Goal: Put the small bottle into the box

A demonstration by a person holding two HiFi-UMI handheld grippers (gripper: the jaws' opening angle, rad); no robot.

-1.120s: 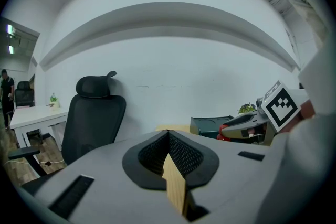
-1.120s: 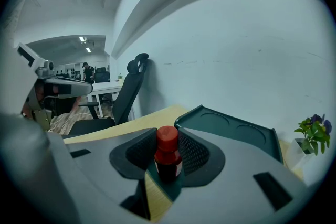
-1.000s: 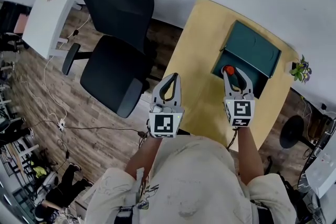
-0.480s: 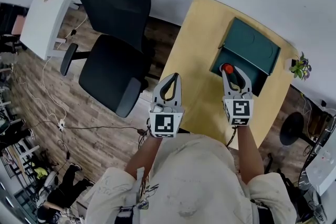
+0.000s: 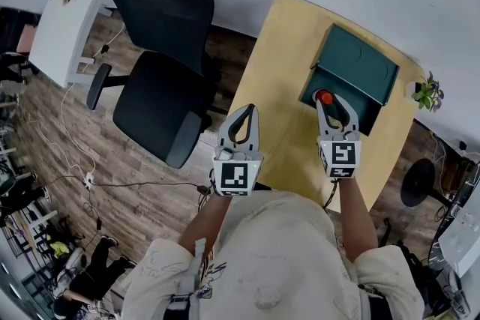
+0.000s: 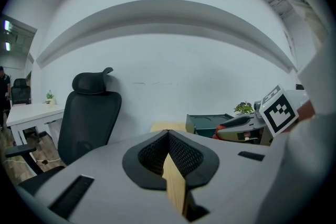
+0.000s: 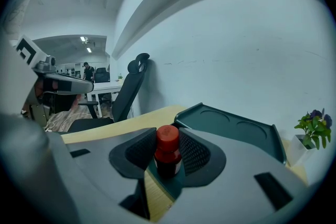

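Placing is in hand: the right gripper (image 5: 328, 103), jaws just eased a little wider yet pressing the bottle (image 7: 168, 153) upright over the near edge of the box (image 5: 358, 65), next needs to settle it inside and let go, I judge, while the left gripper (image 5: 243, 115) hangs closed, empty.

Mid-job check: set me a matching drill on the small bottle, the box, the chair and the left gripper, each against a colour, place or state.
Things:
1. small bottle
2. box
3. chair
4. left gripper

Descriptions:
a. black, standing on the wood floor
b. jaws together, nothing between them
c. red-capped
d. dark green, on the yellow table

Pairs: 1-c, 2-d, 3-a, 4-b
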